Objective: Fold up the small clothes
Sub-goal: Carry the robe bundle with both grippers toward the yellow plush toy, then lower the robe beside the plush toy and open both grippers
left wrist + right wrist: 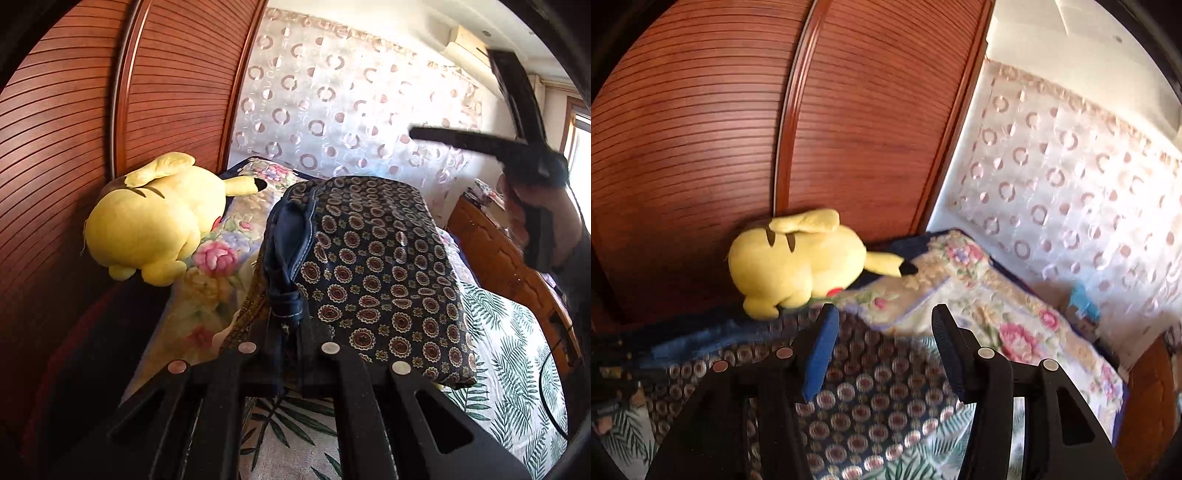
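A dark navy garment with a medallion print (384, 266) lies folded on the bed, with a plain denim-blue waistband part (291, 236) along its left side. My left gripper (288, 350) is shut on the garment's near edge by the blue band. My right gripper (882, 321) is open and empty, held above the same garment (879, 402). The right gripper also shows in the left wrist view (476, 140), raised at the upper right, blurred.
A yellow plush toy (147, 221) lies on a floral quilt (218, 258) against a wooden slatted wardrobe (74, 147). The bed has a leaf-print sheet (509, 350). A wooden bed frame (509, 258) runs along the right. A patterned curtain (351, 110) hangs behind.
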Motion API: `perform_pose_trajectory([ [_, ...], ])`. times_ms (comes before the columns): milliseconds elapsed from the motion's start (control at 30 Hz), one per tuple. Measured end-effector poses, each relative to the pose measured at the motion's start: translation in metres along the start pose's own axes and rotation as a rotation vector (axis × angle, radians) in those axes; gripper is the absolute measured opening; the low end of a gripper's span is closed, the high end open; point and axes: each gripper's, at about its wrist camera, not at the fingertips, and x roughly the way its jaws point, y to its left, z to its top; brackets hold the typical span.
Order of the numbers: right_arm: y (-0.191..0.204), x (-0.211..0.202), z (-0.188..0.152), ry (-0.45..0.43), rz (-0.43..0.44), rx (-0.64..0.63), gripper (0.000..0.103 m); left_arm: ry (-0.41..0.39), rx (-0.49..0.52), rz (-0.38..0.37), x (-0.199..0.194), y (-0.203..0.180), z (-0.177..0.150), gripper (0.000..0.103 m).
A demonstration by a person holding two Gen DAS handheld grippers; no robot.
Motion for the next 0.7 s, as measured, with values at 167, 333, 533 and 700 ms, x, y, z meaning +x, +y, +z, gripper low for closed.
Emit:
perform_pose_trajectory([
  [167,-0.009,0.011,-0.022,0.071,0.08,0.084,0.054,0.009,0.04,0.045,-0.001,-0.007,0.002,0.014],
  [333,-0.014,0.019,-0.045,0.106,0.159,0.163,0.054,-0.004,0.061,0.061,-0.007,-0.006,0.004,0.038],
  [533,-0.014,0.023,-0.069,0.131,0.159,0.215,0.054,-0.021,0.084,0.02,-0.026,-0.015,0.008,0.084],
  [700,-0.017,-0.007,-0.073,0.088,0.138,0.252,0.054,-0.038,0.129,0.009,-0.042,-0.032,0.008,0.084],
])
